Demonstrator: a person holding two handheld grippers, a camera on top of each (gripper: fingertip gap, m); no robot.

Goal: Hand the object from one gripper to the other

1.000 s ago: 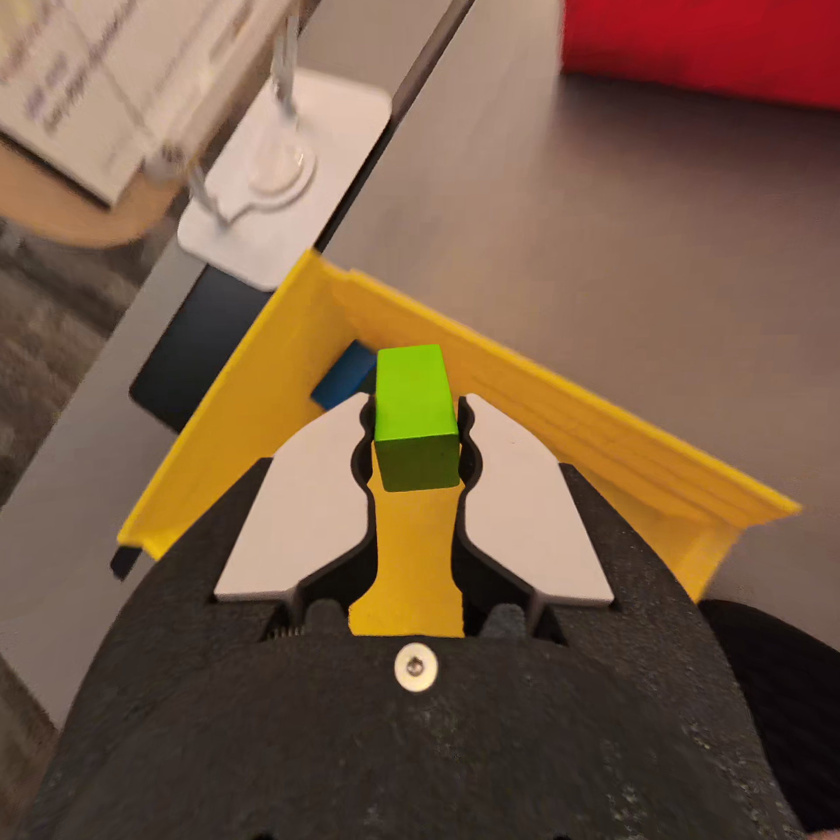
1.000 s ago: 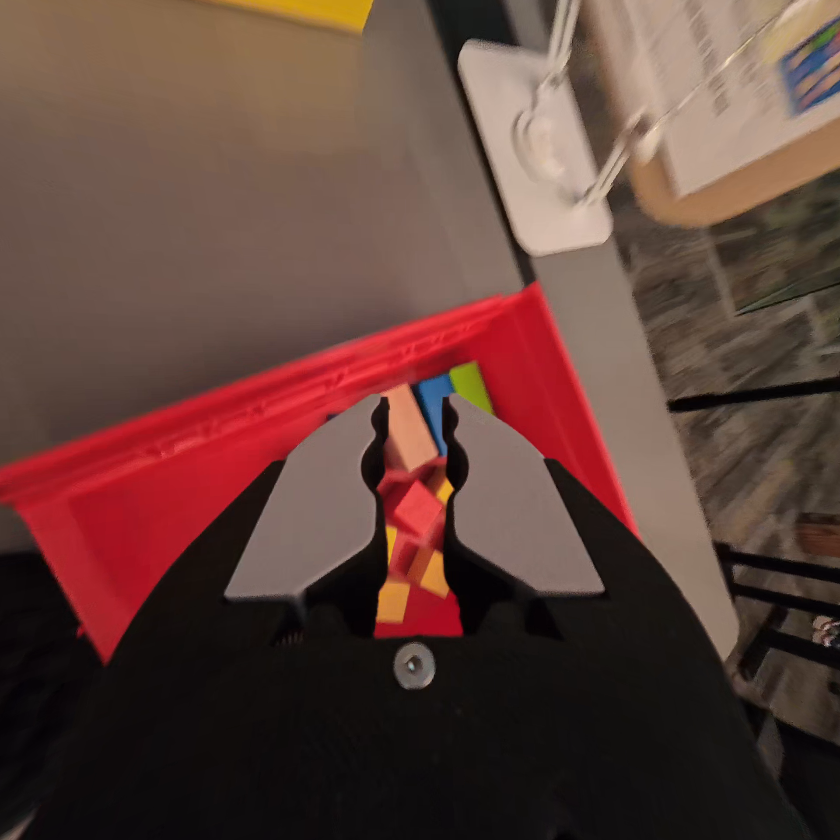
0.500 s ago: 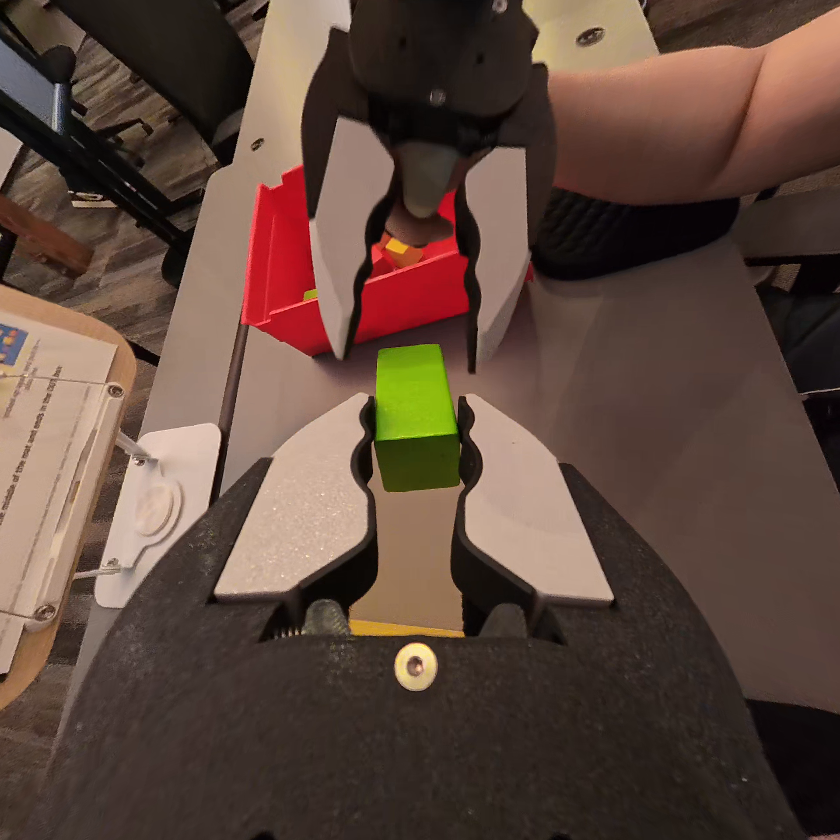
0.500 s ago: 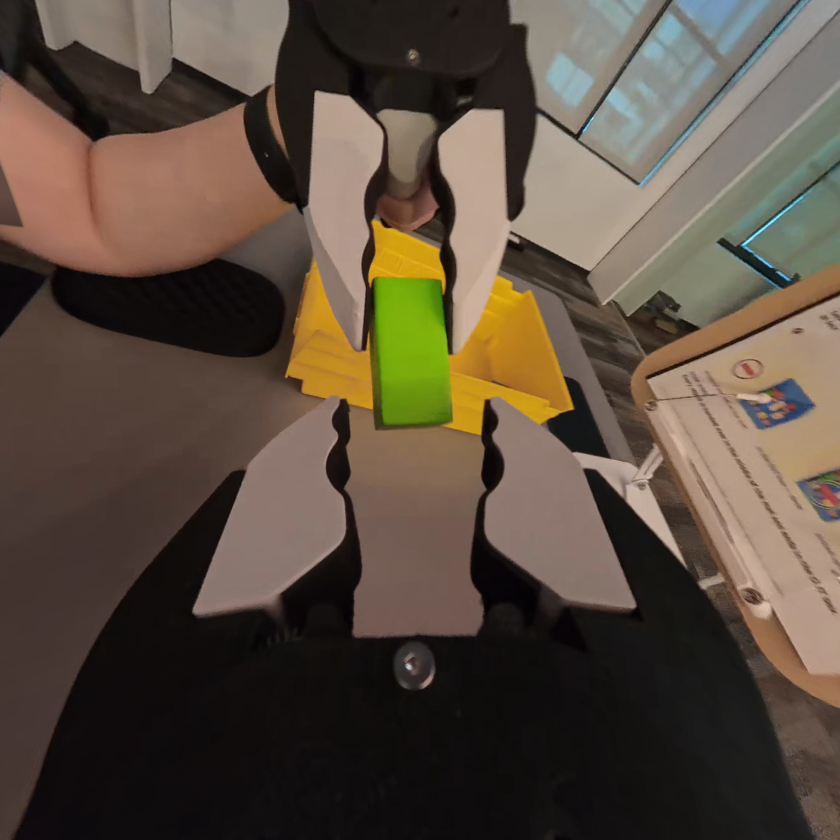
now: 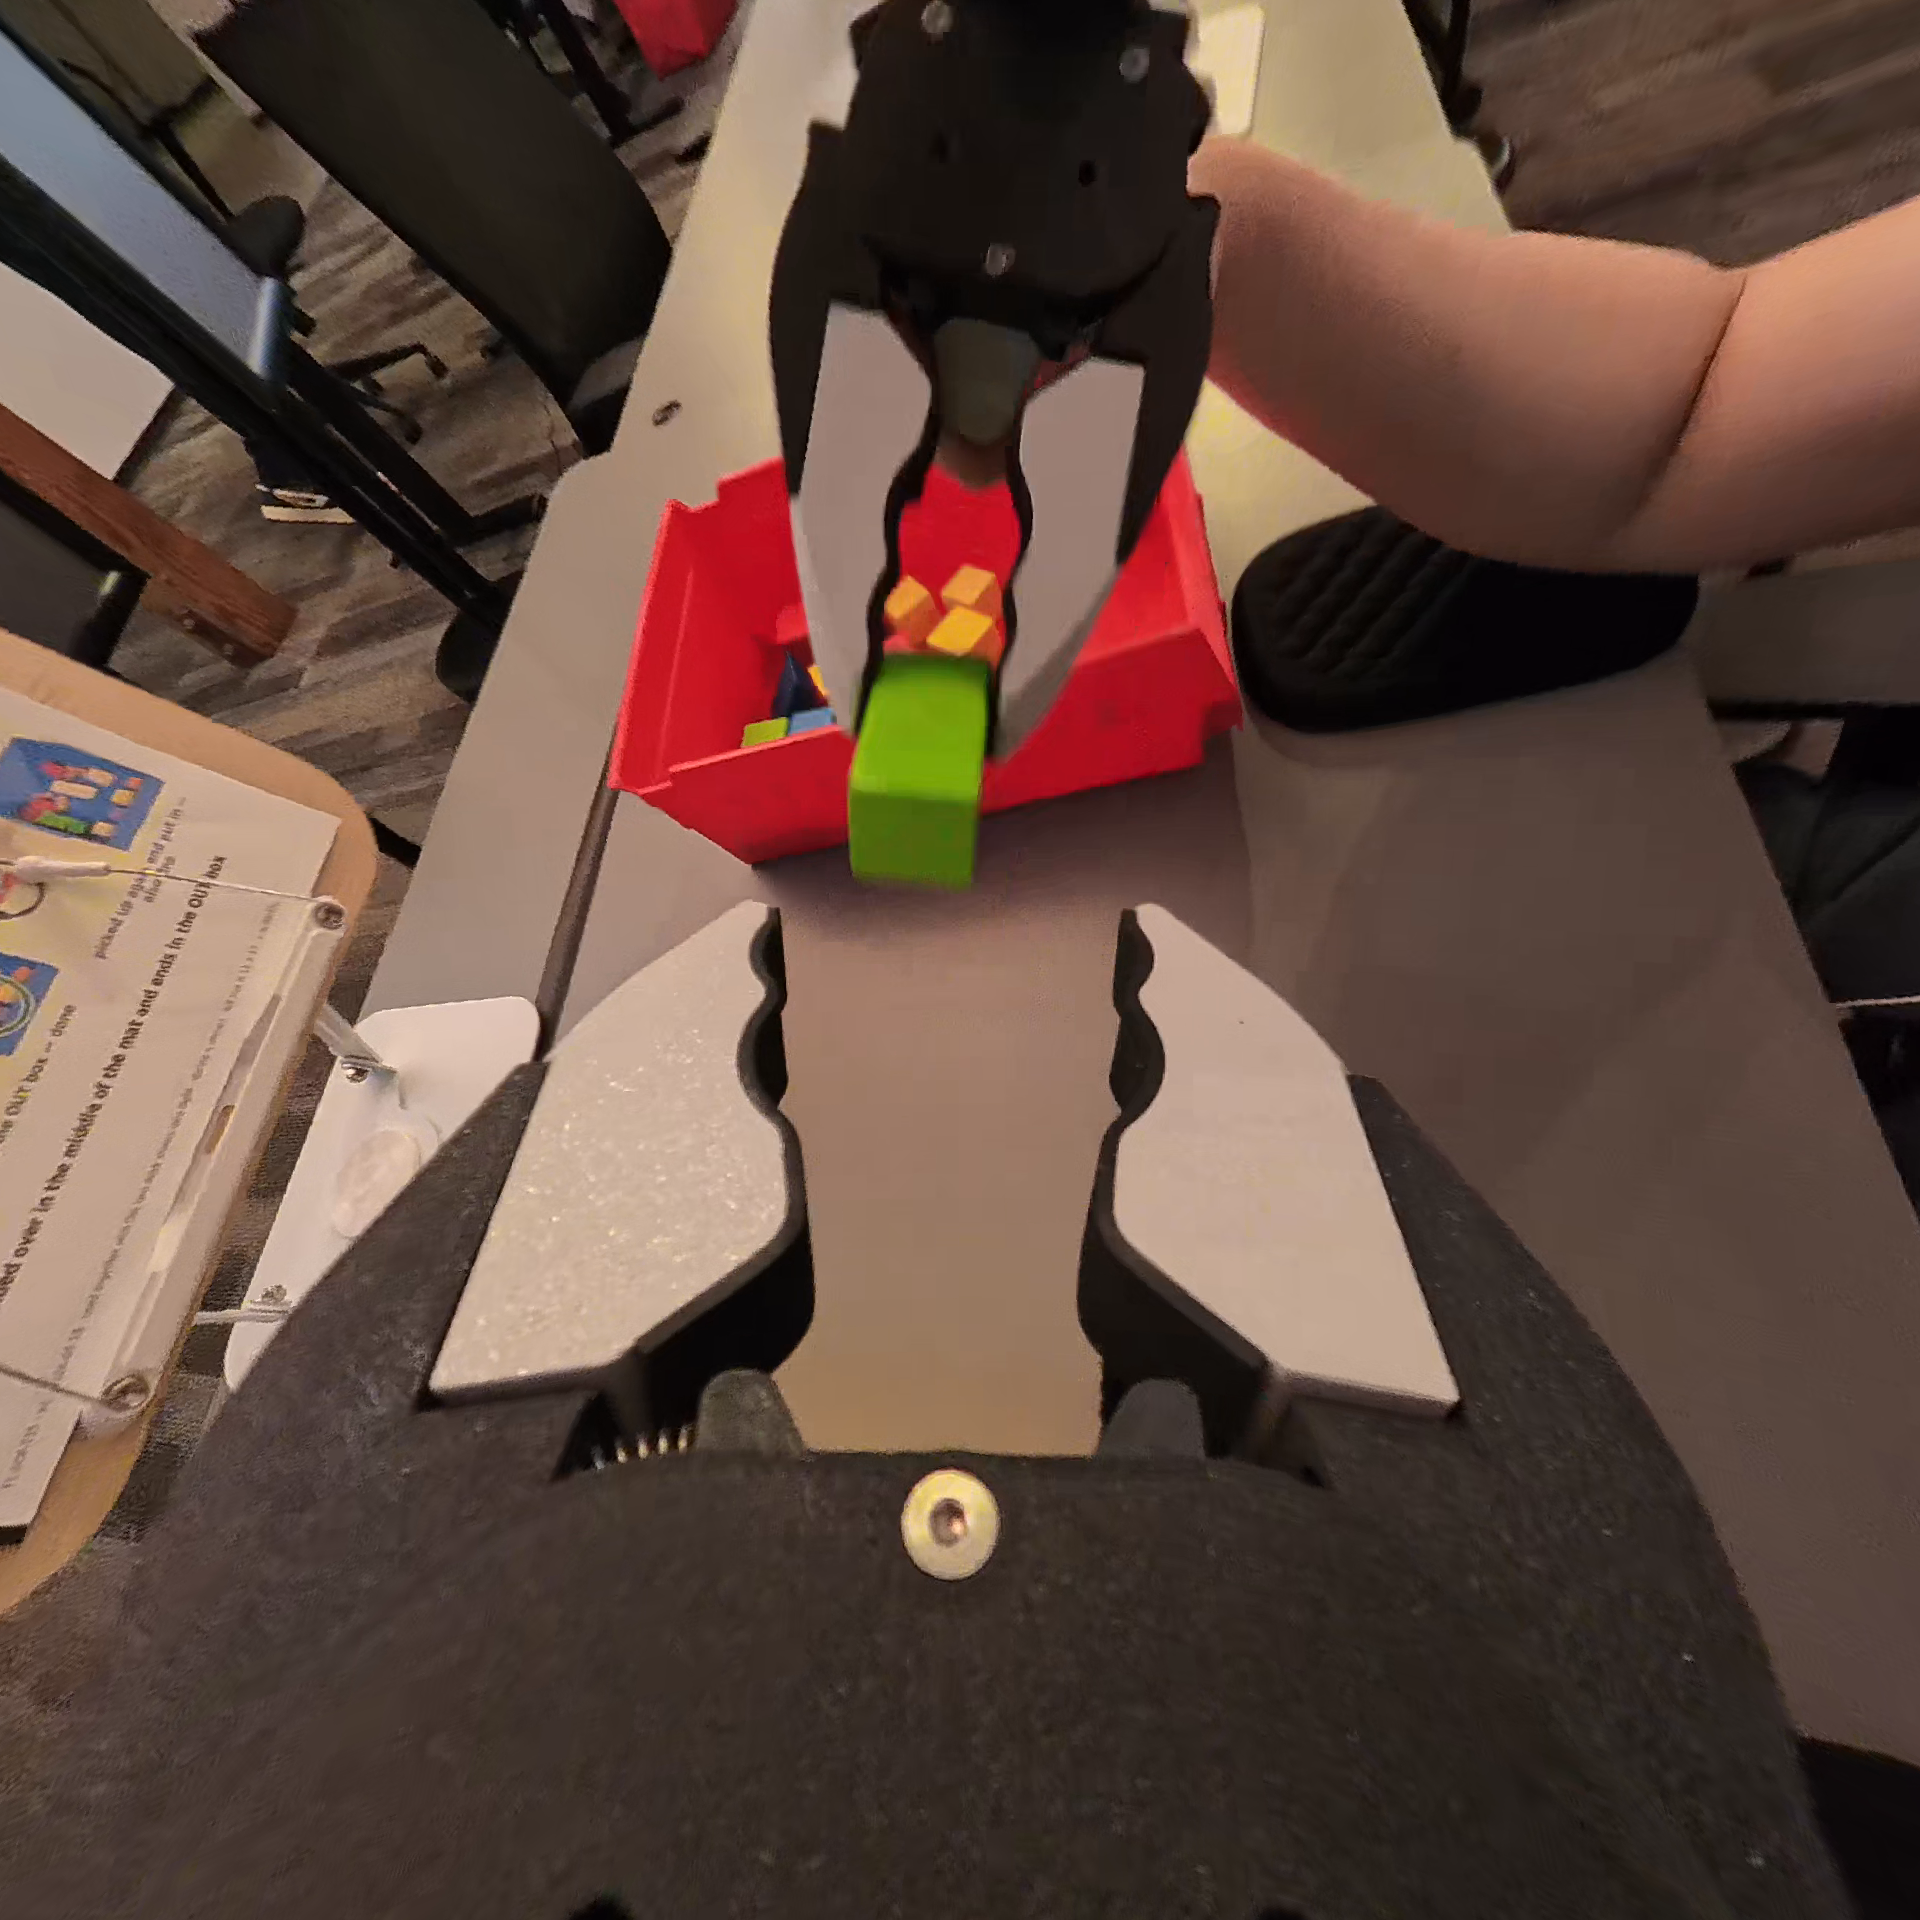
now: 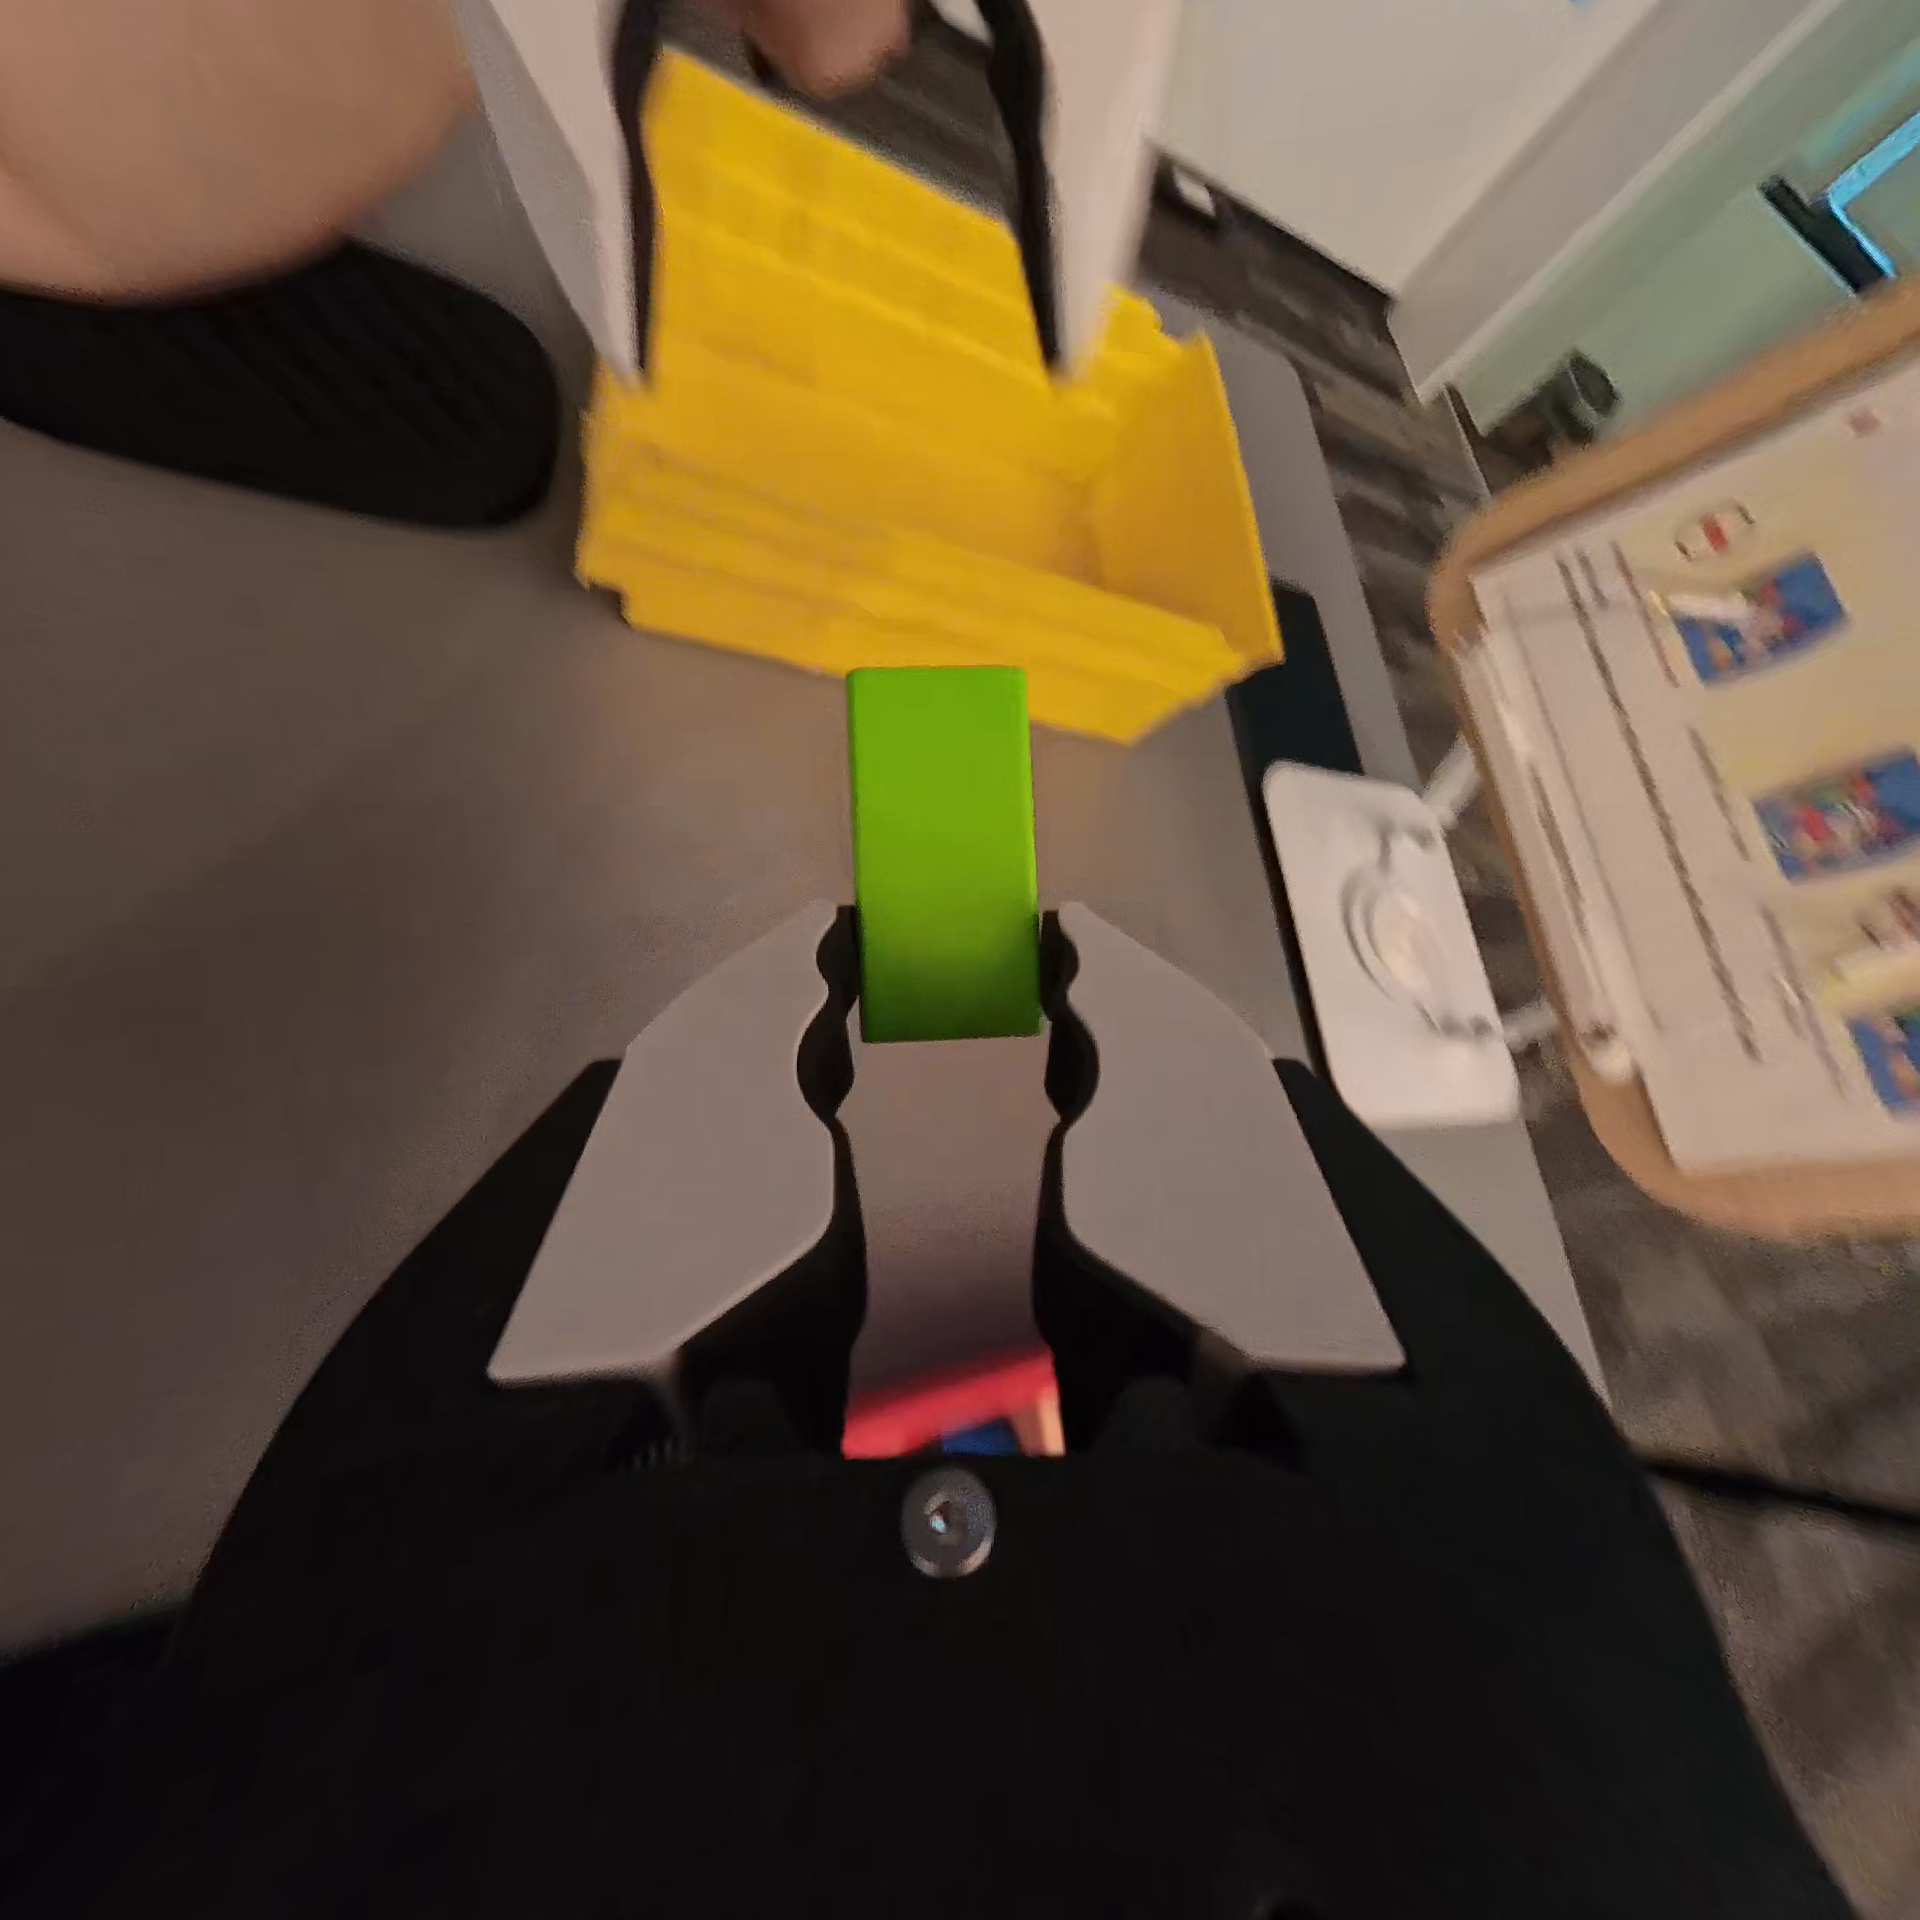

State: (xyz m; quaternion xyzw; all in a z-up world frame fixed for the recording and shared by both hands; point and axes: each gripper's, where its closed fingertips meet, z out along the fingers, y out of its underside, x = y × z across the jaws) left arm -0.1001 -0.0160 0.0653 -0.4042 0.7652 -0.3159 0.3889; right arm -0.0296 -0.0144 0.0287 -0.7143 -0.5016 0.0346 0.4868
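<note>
Block (image 6: 943, 862), green, is clamped at the tips of my R gripper (image 6: 948, 971) w/ its far end sticking fwd toward my L gripper (image 5: 948, 935), which is spread wide w/ nothing between its fingers, red bin (image 5: 1143, 717) beyond.

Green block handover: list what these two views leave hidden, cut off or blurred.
- Right wrist view: the left tongs are cut off by the top edge; only two blurred fingers show.
- Right wrist view: the red bin is a sliver behind the right tongs, shut on the green block.
- Left wrist view: the bin's small blocks are partly hidden by the right tongs and green block.
- Yellow bin: motion blur hides any contents.
</note>
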